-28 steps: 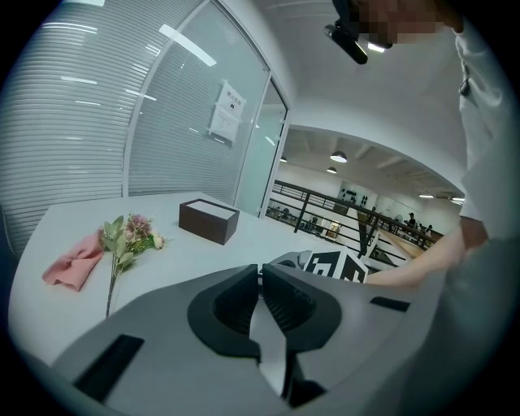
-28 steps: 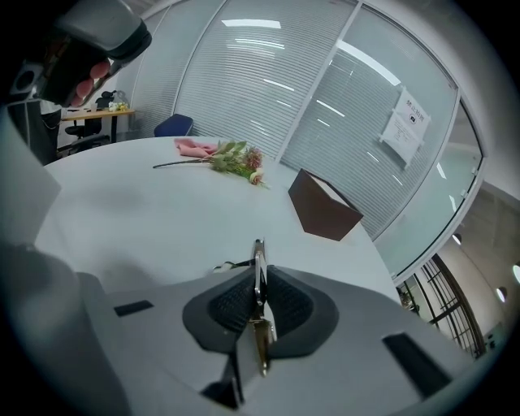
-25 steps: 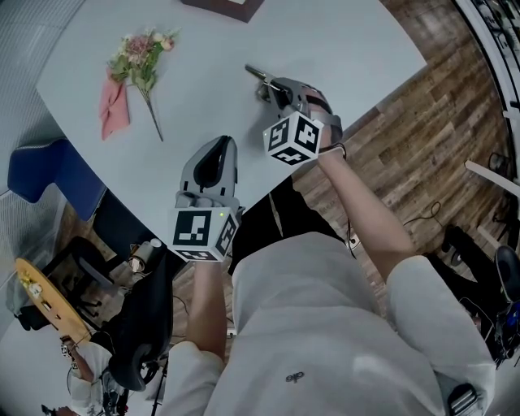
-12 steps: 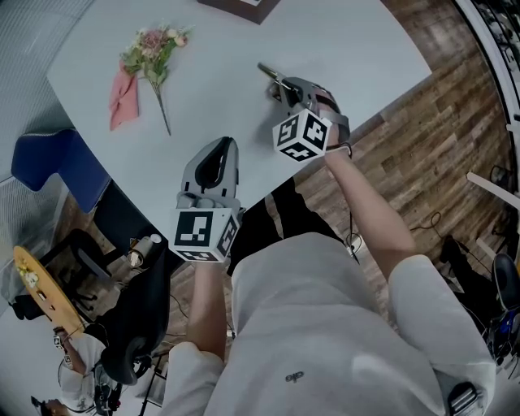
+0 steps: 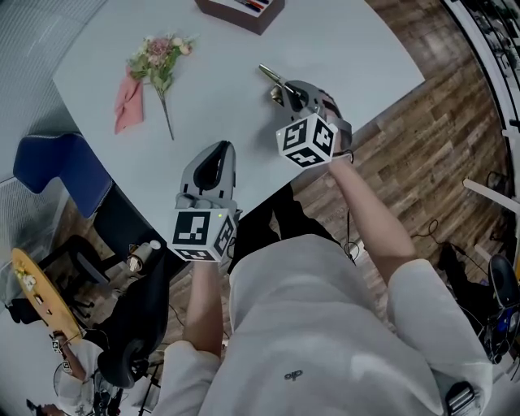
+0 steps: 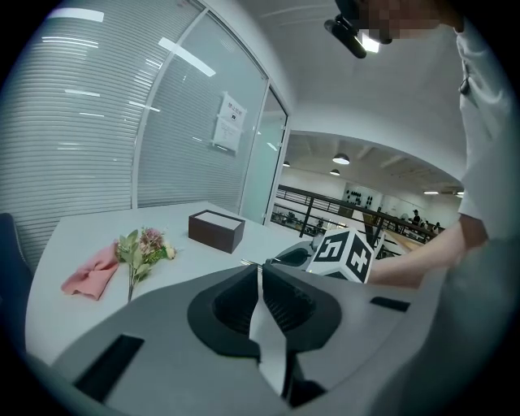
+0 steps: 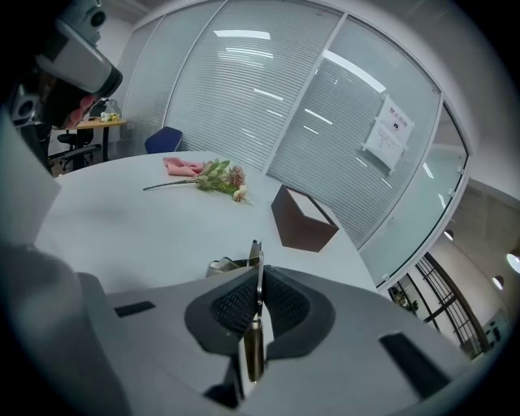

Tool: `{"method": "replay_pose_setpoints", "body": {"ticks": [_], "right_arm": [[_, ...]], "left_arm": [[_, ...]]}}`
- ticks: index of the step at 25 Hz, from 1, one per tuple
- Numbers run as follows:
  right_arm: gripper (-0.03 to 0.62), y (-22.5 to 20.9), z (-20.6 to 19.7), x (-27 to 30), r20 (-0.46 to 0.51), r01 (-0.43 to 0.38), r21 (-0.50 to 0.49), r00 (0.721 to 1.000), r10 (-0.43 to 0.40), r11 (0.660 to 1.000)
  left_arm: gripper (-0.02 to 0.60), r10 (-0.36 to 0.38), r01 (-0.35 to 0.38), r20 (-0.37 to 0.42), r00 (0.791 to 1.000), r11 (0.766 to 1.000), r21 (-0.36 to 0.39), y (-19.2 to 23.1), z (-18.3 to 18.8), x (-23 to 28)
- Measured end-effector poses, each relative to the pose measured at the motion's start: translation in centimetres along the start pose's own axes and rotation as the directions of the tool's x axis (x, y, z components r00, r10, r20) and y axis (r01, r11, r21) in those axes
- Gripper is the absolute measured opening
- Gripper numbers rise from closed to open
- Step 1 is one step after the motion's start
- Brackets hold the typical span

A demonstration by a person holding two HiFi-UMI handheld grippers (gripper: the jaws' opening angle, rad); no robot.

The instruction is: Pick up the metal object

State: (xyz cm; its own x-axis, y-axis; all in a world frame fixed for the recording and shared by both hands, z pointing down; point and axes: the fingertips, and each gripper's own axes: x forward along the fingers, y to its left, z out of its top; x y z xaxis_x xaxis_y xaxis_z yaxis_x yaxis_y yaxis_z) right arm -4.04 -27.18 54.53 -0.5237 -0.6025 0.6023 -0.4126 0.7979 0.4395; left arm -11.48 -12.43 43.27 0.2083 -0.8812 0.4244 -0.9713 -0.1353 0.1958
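Observation:
A slim metal object (image 5: 270, 77) sticks out past my right gripper (image 5: 290, 92), pointing to the far left just over the grey table (image 5: 219, 97). In the right gripper view the jaws (image 7: 257, 272) are shut on the metal object (image 7: 253, 345), whose thin edge stands between the ribbed pads. My left gripper (image 5: 221, 149) hovers by the table's near edge, shut with nothing in it. In its own view the left gripper (image 6: 260, 272) has its pads together, and the right gripper's marker cube (image 6: 344, 253) shows just beyond them.
A dark brown box (image 5: 240, 10) stands at the far edge. A flower sprig (image 5: 160, 61) and a pink cloth (image 5: 128, 101) lie at the far left. A blue chair (image 5: 57, 171) sits left of the table. Wooden floor lies to the right.
The head view has drifted slightly, so everything sits a bit further right. My right gripper keeps its hold on the metal object. The left gripper has stayed put.

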Motion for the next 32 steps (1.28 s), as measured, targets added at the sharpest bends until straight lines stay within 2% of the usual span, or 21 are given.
{"method": "replay_pose_setpoints", "body": {"ticks": [11, 17, 22, 26, 32], "right_arm": [[0.008, -0.8, 4.2, -4.5, 0.081, -0.020, 0.107, 0.997, 0.011, 0.994], [0.008, -0.4, 6.1, -7.1, 0.121, -0.054, 0.215, 0.992, 0.028, 0.975], [0.008, 0.0, 6.8, -8.5, 0.143, -0.108, 0.360, 0.988, 0.059, 0.927], [0.008, 0.4, 6.7, -9.5, 0.147, -0.110, 0.416, 0.988, 0.053, 0.903], [0.008, 1.1, 7.2, -10.5, 0.180, -0.150, 0.530, 0.982, 0.062, 0.835]], "left_arm": [[0.031, -0.028, 0.027, 0.048, 0.998, 0.999, 0.024, 0.5, 1.8, -0.8], [0.031, -0.053, 0.050, 0.080, 0.995, 0.998, 0.039, 0.9, 3.0, -1.6], [0.031, -0.076, 0.072, 0.104, 0.992, 0.996, 0.044, 0.8, 3.7, -2.3], [0.031, -0.093, 0.088, 0.116, 0.989, 0.995, 0.046, 0.7, 3.9, -3.0], [0.031, -0.106, 0.100, 0.126, 0.986, 0.994, 0.046, 1.1, 4.1, -3.6]]}}
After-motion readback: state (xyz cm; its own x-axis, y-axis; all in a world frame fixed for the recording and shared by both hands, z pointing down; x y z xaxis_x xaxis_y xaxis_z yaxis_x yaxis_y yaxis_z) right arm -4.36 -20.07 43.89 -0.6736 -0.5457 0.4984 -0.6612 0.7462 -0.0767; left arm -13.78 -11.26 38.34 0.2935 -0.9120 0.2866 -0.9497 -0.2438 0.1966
